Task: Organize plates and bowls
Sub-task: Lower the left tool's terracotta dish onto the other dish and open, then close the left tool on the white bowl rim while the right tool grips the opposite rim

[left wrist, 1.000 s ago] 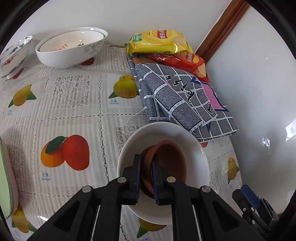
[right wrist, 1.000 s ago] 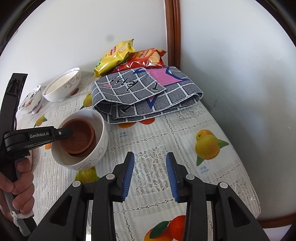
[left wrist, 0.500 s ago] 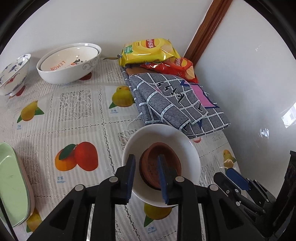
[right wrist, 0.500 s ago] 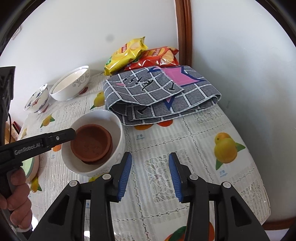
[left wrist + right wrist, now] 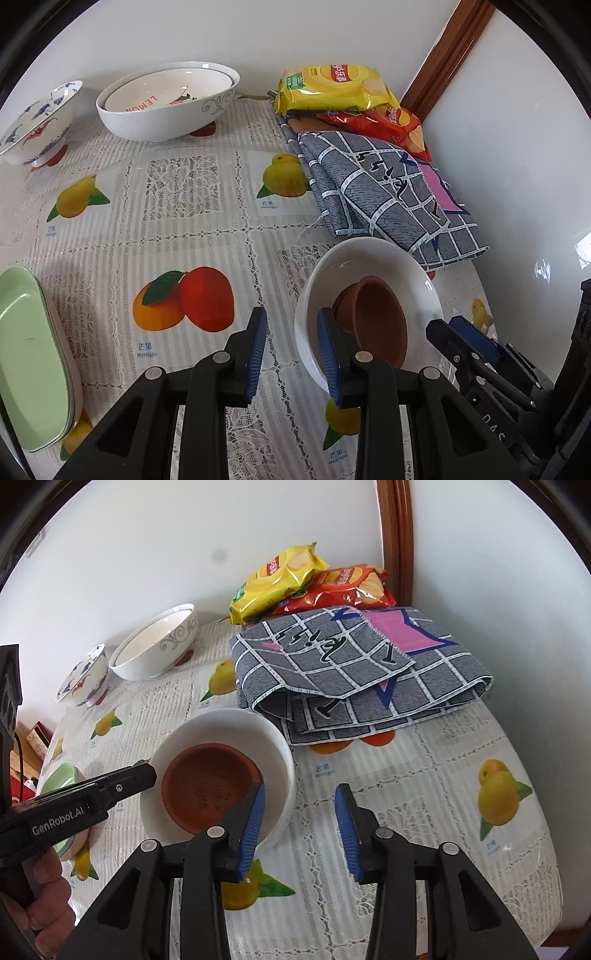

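Brown bowl [image 5: 210, 786] nested inside white bowl [image 5: 273, 738], upright.

Both wrist views close, angled steeply down at tablecloth [image 5: 192, 236]; shared: white bowl [image 5: 424, 284] [image 5: 280, 746].

Green plates [image 5: 33, 354] cut off at left edge.

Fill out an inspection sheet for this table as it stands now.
Surface: fruit-print tablecloth covers the table.
Job's things: brown bowl nested in white bowl; large white bowl holding another; blue-patterned bowl; green plates stacked at the edge.
Clutter: folded checked cloth; yellow chip bag; red chip bag.
Grippers: left gripper open, nothing held; right gripper closing, empty, beside the white bowl.
Cables: nothing seen.
Surroundings: white walls, wooden corner trim.
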A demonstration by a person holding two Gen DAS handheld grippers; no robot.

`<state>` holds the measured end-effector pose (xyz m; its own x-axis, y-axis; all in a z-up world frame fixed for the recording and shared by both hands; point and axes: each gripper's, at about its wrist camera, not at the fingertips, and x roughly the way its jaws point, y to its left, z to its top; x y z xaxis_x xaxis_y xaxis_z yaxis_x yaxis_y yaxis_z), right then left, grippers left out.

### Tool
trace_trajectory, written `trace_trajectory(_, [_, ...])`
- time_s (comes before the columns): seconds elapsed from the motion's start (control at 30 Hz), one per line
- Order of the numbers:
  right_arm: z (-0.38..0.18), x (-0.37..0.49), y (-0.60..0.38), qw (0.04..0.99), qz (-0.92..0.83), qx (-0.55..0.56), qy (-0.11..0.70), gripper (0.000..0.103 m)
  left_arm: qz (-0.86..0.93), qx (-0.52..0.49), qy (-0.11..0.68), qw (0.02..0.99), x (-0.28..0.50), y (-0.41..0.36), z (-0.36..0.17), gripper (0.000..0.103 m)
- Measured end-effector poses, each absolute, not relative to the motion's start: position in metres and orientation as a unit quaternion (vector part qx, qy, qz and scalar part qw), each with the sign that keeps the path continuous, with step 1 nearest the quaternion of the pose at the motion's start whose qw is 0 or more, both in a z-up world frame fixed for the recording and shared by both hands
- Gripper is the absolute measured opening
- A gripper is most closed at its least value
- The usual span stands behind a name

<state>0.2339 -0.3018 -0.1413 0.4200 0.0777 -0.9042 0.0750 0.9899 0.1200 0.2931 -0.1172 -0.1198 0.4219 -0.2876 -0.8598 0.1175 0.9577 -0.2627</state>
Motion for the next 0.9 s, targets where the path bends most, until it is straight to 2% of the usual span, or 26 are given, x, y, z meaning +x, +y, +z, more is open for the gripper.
trace_trajectory(0.1, [-0.151,0.239,-0.298,0.831,-0.002,0.064,0.552,0.029,-0.120,-0.076,0.531,0.835,0.296,-0.120,-0.127,0.027])
trace_trajectory(0.23, [-0.157,0.243,-0.298,0.827,-0.004,0.070,0.558,0.029,-0.119,-0.070,0.540,0.830,0.300,-0.124,-0.134,0.027])
trace_trajectory(0.47, [-0.166,0.255,-0.292,0.818,-0.018,0.045,0.573,0.029,-0.107,-0.053,0.549,0.827,0.306,-0.126,-0.140,0.035])
trace_trajectory(0.67, [-0.173,0.260,-0.295,0.812,-0.022,0.048,0.582,0.034,-0.102,-0.043,0.555,0.824,0.312,-0.129,-0.146,0.038])
trace_trajectory(0.9, [-0.175,0.262,-0.298,0.819,-0.033,0.032,0.572,0.044,-0.097,-0.044,0.555,0.825,0.314,-0.127,-0.150,0.038])
